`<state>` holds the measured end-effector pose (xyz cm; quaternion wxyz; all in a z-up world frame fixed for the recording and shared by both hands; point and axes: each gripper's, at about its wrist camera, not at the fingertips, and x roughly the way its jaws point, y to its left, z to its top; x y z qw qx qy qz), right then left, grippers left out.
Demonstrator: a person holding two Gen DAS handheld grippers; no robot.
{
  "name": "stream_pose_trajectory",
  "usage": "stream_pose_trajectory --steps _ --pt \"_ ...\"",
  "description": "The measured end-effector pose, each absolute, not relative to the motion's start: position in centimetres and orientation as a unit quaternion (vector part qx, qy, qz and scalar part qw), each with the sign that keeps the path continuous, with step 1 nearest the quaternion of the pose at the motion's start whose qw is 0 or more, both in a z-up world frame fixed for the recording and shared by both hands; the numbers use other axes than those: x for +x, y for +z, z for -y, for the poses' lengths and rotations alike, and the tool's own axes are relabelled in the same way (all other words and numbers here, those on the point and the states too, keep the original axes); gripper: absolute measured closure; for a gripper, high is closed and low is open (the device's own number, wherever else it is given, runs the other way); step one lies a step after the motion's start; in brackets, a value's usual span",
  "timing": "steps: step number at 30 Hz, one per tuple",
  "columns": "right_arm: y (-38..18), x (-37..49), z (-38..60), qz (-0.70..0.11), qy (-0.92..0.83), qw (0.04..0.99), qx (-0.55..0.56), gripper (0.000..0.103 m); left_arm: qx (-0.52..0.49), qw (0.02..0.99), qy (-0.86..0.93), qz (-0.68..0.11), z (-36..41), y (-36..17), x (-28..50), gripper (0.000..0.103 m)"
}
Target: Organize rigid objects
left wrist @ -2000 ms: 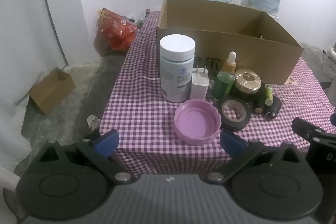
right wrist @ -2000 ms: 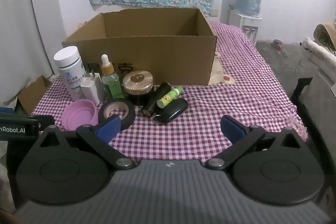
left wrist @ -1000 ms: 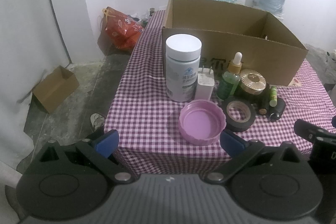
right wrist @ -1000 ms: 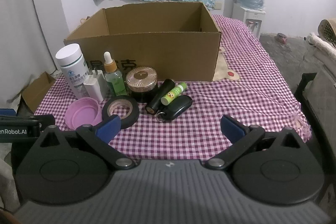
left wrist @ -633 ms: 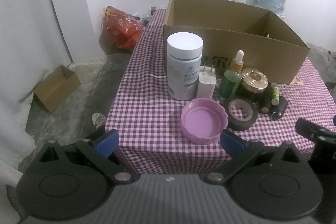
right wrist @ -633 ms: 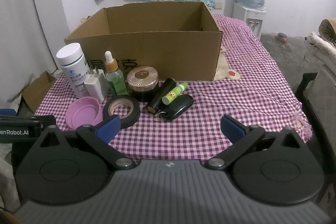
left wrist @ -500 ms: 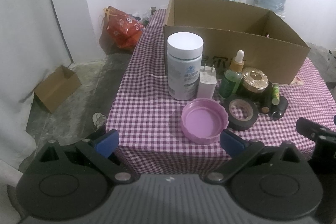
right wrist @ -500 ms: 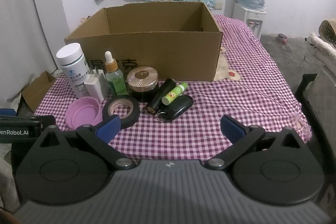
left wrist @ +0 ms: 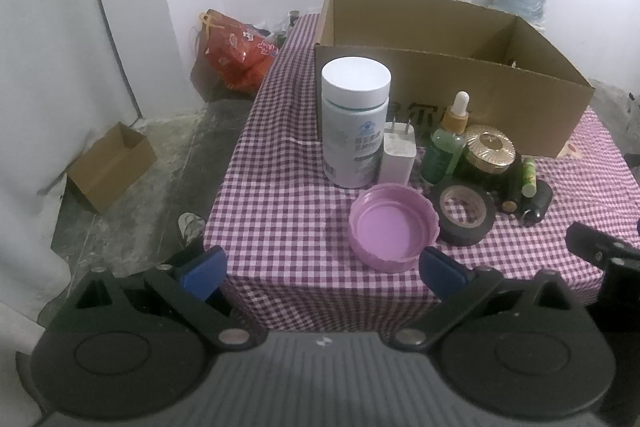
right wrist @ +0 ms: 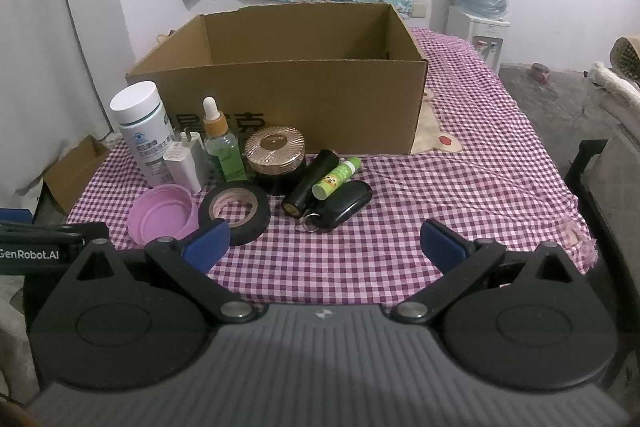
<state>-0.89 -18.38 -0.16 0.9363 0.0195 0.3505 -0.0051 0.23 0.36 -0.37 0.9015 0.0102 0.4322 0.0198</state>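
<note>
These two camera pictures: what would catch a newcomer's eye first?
Probably the big open cardboard box in the middle of the purple checked tablecloth. In front of it huddle small things: a white pill bottle, a pink lid and a roll of black tape. Both tools, left and right, hang open at the near edge.

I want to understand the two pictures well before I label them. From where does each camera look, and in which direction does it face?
Left wrist: sits on the left gripper off the table's near-left corner, facing the pink lid and white bottle; its open blue fingers show.
Right wrist: sits on the right gripper at the table's front edge, facing the cardboard box; its open fingers show.
Shared: box, bottle, lid, black tape roll.
</note>
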Motion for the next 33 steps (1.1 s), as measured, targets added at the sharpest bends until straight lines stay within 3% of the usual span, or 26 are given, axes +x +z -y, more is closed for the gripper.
stream_pose_trajectory --steps 33 --pt "-0.2 -0.8 18.19 -0.35 -0.001 0.937 0.018 0.001 0.008 0.9 0.021 -0.435 -0.48 -0.7 0.19 0.0"
